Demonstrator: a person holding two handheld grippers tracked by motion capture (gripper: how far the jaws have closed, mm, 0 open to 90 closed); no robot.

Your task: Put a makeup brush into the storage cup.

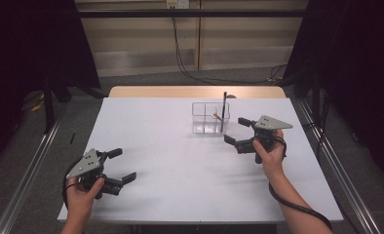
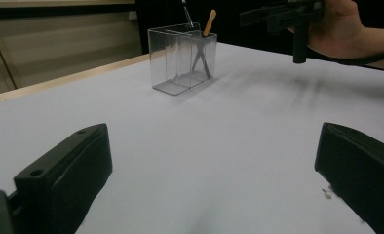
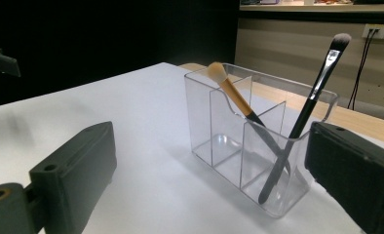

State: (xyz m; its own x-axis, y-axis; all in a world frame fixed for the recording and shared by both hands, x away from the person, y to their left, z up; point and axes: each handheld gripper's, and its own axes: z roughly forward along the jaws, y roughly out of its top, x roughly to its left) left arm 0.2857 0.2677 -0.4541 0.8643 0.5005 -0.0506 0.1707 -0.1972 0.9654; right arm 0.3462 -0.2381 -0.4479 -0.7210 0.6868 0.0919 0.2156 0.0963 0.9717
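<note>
A clear plastic organizer [image 1: 204, 117] with several compartments stands on the white table [image 1: 180, 161], right of the middle and toward the back. Two makeup brushes lean crossed in its right end: a long black one [image 3: 307, 105] with a grey tip and a shorter one with a tan head [image 3: 231, 92]. My right gripper [image 1: 235, 130] hovers just right of the organizer with its jaws wide apart and nothing between them; the right gripper view faces the organizer [image 3: 229, 131] closely. My left gripper [image 1: 125, 165] is open and bare near the table's front left corner, far from the organizer [image 2: 180, 61].
A wooden strip [image 1: 195, 91] borders the table's far edge. Metal rails [image 1: 29, 165] run along the floor on both sides, and dark curtains hang left and right. Cables [image 1: 190, 68] trail down the back wall. Bare tabletop lies between the two grippers.
</note>
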